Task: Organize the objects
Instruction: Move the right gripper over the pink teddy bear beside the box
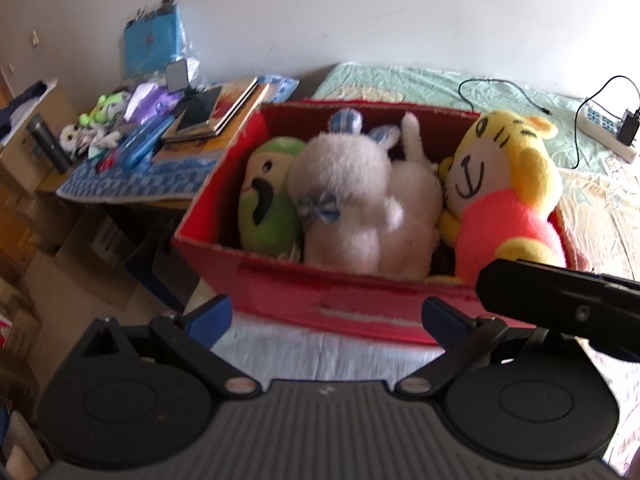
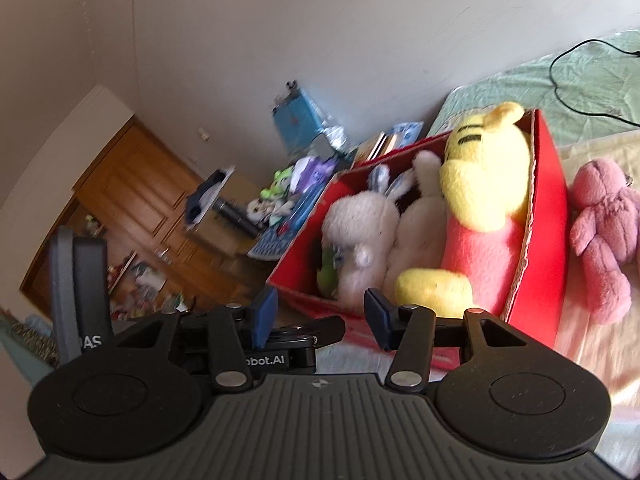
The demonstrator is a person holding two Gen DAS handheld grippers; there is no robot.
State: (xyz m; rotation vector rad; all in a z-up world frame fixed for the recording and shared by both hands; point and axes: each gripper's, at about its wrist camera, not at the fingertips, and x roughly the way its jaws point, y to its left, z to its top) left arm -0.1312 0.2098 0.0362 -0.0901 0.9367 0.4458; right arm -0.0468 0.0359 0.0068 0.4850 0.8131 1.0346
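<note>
A red box (image 1: 320,296) (image 2: 548,216) stands on the bed and holds a green plush (image 1: 268,196), a white rabbit plush (image 1: 356,204) (image 2: 360,224) and a yellow tiger plush in a pink shirt (image 1: 504,184) (image 2: 484,184). A pink plush (image 2: 604,232) lies on the bed just right of the box. My left gripper (image 1: 326,320) is open in front of the box's near wall, nothing between its fingers. My right gripper (image 2: 320,320) is also open and empty at the box's near corner. Part of the other gripper shows at the right of the left wrist view.
A side table (image 1: 132,192) left of the box carries books (image 1: 216,116), a blue case and small toys. Cardboard boxes (image 1: 80,280) stand below it. A power strip (image 1: 604,132) with cables lies on the green sheet at the back right. A wooden door (image 2: 132,204) is far left.
</note>
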